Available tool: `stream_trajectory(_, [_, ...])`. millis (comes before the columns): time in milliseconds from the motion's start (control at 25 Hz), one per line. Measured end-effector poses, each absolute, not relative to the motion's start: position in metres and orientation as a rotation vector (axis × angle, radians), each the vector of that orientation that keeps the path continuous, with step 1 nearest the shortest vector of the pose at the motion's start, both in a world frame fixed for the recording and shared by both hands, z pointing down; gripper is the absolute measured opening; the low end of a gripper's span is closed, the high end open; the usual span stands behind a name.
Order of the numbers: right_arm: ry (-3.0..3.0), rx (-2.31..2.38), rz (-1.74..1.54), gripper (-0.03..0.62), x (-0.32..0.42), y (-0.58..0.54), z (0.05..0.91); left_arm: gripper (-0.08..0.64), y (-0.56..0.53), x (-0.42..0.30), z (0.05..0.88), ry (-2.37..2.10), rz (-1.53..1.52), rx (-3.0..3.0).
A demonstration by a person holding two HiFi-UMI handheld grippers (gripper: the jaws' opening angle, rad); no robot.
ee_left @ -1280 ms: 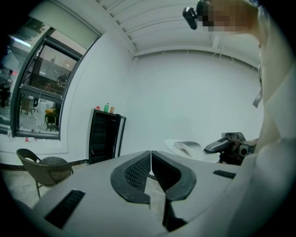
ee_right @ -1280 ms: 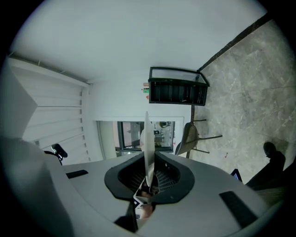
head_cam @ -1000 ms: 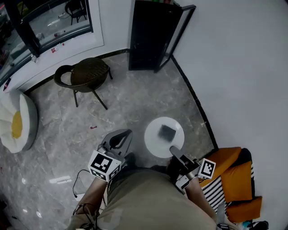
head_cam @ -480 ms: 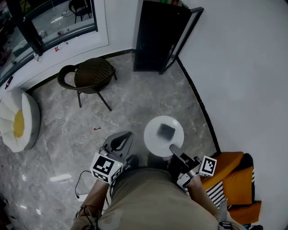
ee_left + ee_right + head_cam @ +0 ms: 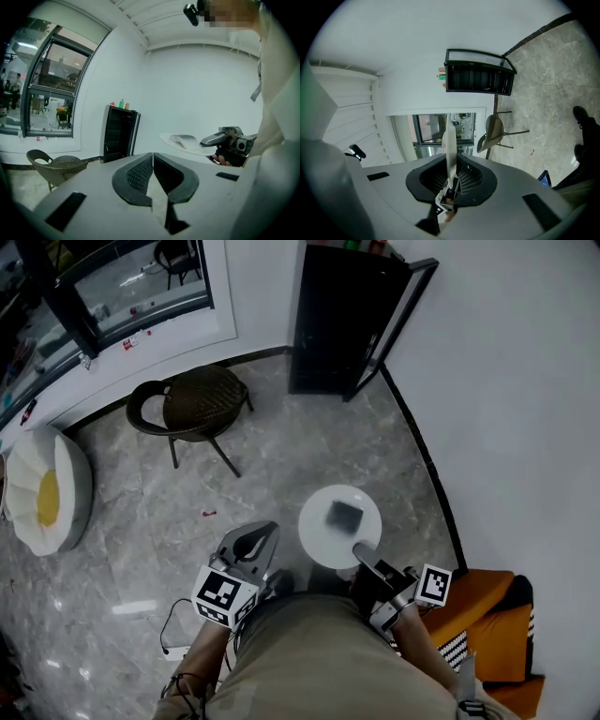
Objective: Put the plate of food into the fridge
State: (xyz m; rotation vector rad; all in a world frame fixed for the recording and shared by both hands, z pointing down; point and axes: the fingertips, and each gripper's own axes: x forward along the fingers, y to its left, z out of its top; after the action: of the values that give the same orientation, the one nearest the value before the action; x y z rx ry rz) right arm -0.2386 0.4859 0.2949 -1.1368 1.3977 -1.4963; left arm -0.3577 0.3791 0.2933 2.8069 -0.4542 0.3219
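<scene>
Far left in head view: egg-shaped cushion (image 5: 42, 498), then wicker chair (image 5: 192, 409), neither part of task. Next, left gripper (image 5: 258, 535), low in frame, clenched on nothing; confirmed in left gripper view, jaw tips meeting, no gap, nothing between. Just right of it, white plate (image 5: 339, 526), round, roughly level, carried in air above marble floor (image 5: 281, 465), dark block of food (image 5: 346, 515) near its middle. Pinched at near rim by right gripper (image 5: 361, 551); in right gripper view, jaws grasping that rim, plate seen edge-on as thin white strip between them. Up and beyond, black fridge (image 5: 342, 320), door (image 5: 398, 310) swung open, well apart from plate. Far right, orange cushion (image 5: 483, 610). Handling, judged only: probably stiff and breakable, smooth rim likely slippery. Held from one edge alone, so weight hanging off jaws, prone to tipping or twisting in grip. Food loose on top, apt to slide if tilted. Best kept level, grip deep on rim; spare left gripper usable under opposite rim for support. Step in hand: carrying toward fridge, placement not yet done.
</scene>
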Motion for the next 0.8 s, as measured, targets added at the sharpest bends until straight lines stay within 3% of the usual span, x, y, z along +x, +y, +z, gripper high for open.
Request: stream_trajectory(800, [1.39,-1.089,-1.507,0.037,-0.105,0.44,0.3,0.012,0.344,-0.213,0.281,-0.422,0.453,2.837])
